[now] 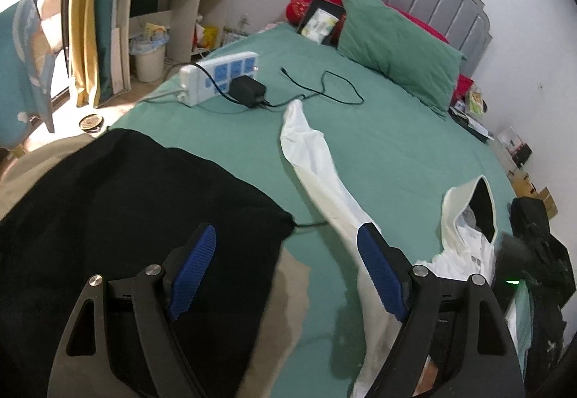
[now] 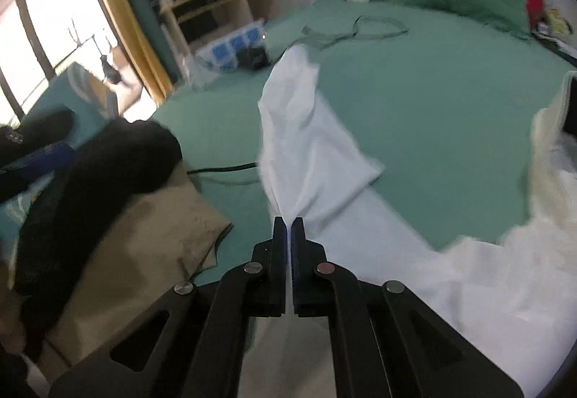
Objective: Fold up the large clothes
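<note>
On the green bed sheet (image 1: 414, 131) we find the task's garment, a white hoodie (image 2: 487, 275), lying to the right side with one long sleeve (image 1: 310, 160) stretched away from the grippers toward the power strip (image 1: 220, 77) and the charger cable (image 1: 324, 88). We note that the sleeve's long axis runs from near the grippers up toward the head of the bed, leaning slightly leftward, with its cuff end farthest off. The hood (image 1: 476, 207) lies open to the right, well apart from the sleeve's tip.

The right gripper (image 2: 288, 228) is pressed together on a fold of the sleeve cloth; in the right wrist view the white fabric rises in a ridge straight into the closed pads, so we judge it pinched there, though that view is blurred. The gripper points downward and forward along the sleeve, roughly in line with its length.

The left gripper (image 1: 288, 246) stands spread wide and holds nothing. Its right pad sits over the sleeve's near portion; whether it touches we cannot tell. Its left pad hangs above a black garment (image 1: 126, 199) that lies on a tan one (image 2: 144, 253), both to the left of the sleeve.

We judge the right hand to be the one with command of the sleeve. The coming move turns on carrying that pinched part across toward the body of the hoodie, which lies to the right of the gripper. The cable beneath the cuff end could snag.
</note>
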Tool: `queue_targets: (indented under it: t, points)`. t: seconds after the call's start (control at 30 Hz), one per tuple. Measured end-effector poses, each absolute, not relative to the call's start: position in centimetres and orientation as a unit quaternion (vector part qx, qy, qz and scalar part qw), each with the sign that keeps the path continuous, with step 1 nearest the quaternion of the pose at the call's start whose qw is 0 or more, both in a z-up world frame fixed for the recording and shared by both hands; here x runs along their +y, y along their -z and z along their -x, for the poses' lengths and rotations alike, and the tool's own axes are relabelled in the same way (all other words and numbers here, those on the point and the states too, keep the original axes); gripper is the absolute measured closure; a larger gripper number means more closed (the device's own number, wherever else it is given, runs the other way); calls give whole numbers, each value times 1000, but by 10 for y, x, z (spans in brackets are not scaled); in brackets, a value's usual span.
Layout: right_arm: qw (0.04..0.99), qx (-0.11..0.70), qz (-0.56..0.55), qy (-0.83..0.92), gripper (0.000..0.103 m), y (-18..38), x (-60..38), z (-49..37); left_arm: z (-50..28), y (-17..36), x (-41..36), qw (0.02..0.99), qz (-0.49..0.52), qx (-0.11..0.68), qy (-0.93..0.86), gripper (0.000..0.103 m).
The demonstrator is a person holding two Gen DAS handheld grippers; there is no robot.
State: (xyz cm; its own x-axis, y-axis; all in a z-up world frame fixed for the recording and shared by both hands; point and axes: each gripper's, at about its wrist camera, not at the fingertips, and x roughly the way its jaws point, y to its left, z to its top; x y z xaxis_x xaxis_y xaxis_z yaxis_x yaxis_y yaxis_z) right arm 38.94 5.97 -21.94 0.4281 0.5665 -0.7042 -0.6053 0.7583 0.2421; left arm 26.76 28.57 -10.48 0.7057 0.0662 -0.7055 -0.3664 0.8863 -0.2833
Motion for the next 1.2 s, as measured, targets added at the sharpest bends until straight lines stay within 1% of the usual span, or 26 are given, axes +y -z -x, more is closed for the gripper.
queue_targets:
  t: [0.13, 0.33, 0.4, 0.43, 0.47, 0.5, 0.53, 0.57, 0.6, 0.73, 0.87, 1.07, 1.2]
  points:
    - [859, 398, 16, -320, 101, 204, 7, -365, -274, 107, 256, 906, 168, 373, -108, 19]
    - [856, 444, 4, -266, 100, 226, -61, -335, -289, 132, 204, 894, 170, 412, -41, 19]
    - [847, 469, 1, -251, 97, 237, -75, -333, -295, 146, 188, 884, 168, 436, -23, 19]
    - [844, 478, 1, -245, 89, 241, -79, -333, -296, 151, 183, 881, 166, 443, -19, 19]
    - [844, 481, 0, -238, 74, 243, -86, -332, -297, 155, 178, 879, 161, 449, -19, 19]
    - [845, 480, 1, -235, 66, 242, -89, -332, -296, 157, 178, 878, 158, 451, -19, 19]
    - [850, 472, 3, -232, 50, 238, -93, -333, -296, 158, 177, 878, 155, 452, -22, 19]
    - [857, 461, 7, -229, 40, 232, -95, -334, -295, 157, 177, 879, 154, 451, -24, 19]
    - [864, 450, 10, -226, 38, 228, -94, -337, -293, 153, 179, 882, 153, 445, -29, 19]
    - [878, 406, 31, -251, 37, 205, -75, -361, -290, 135, 194, 895, 146, 418, -55, 19]
    - [871, 386, 56, -299, 38, 195, -32, -400, -291, 127, 219, 896, 157, 406, -83, 19]
    - [840, 405, 78, -351, 38, 211, 53, -451, -290, 128, 258, 889, 192, 400, -115, 19]
    - [818, 438, 41, -372, 38, 232, 88, -476, -288, 119, 270, 891, 202, 387, -126, 19]
